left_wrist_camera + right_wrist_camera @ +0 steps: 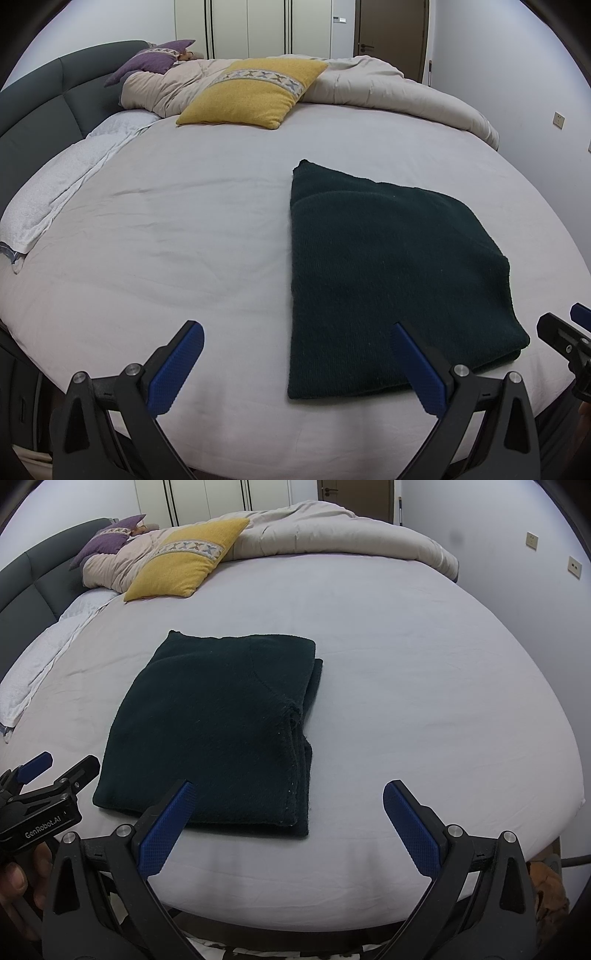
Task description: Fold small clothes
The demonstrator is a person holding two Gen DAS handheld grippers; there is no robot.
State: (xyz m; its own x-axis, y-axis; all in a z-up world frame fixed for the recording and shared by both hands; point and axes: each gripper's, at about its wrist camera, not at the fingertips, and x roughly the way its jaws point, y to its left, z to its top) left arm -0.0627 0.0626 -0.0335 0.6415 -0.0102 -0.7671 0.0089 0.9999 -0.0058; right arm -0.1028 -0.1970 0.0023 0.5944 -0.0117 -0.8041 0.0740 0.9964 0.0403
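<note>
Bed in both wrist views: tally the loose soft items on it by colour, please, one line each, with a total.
Dark green folded garment: 1
Yellow cushion: 1
Purple cushion: 1
Beige duvet: 1
White towel or cloth along the left edge: 1
Total: 5

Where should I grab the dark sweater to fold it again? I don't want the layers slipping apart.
Judging from its pose, grip the near right corner of the sweater, coming from the right. The stacked layer edges show along that side, so one open right gripper could pinch them all together.
</note>
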